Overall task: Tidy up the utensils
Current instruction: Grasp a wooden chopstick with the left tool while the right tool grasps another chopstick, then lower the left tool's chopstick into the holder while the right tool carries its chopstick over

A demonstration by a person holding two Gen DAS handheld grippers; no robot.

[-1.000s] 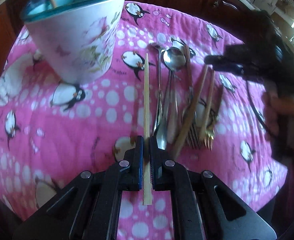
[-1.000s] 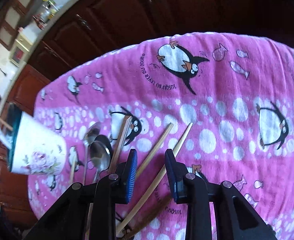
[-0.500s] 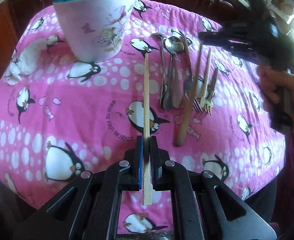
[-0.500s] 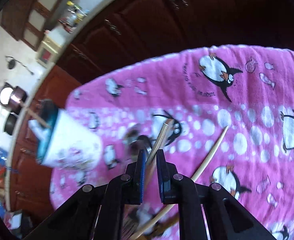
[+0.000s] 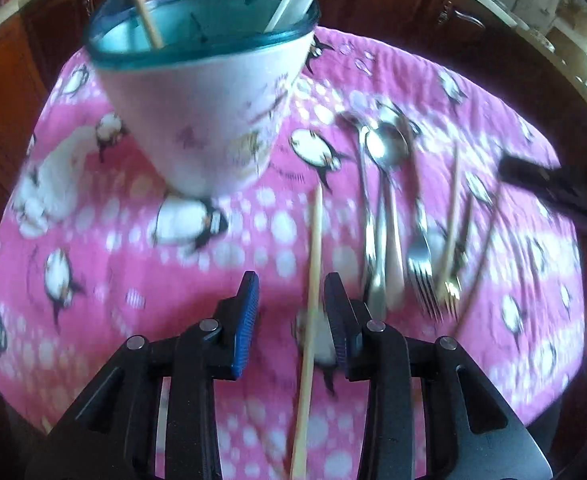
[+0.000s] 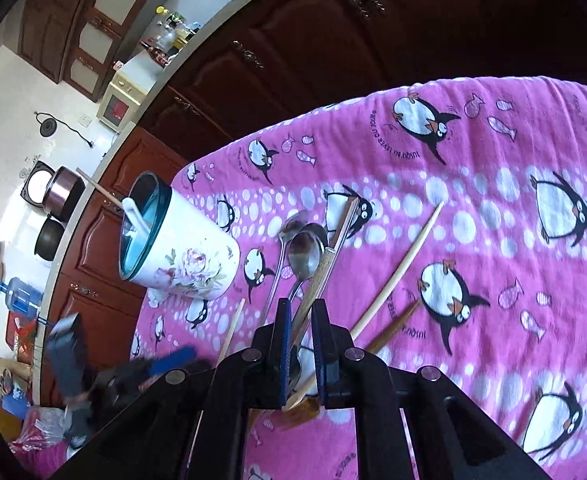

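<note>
Loosely between opening jaws — pale chopstick

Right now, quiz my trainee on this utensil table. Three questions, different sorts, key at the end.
1. True or false: the floral cup has nothing in it.
2. What is clamped between the fingers of the right gripper? A) a spoon B) a brown chopstick C) a fork
3. Fill in the blank: the pink tablecloth is printed with fish, dots and ____.

Key: 1 false, a stick and a white spoon stand in it; 2 B; 3 penguins.
</note>
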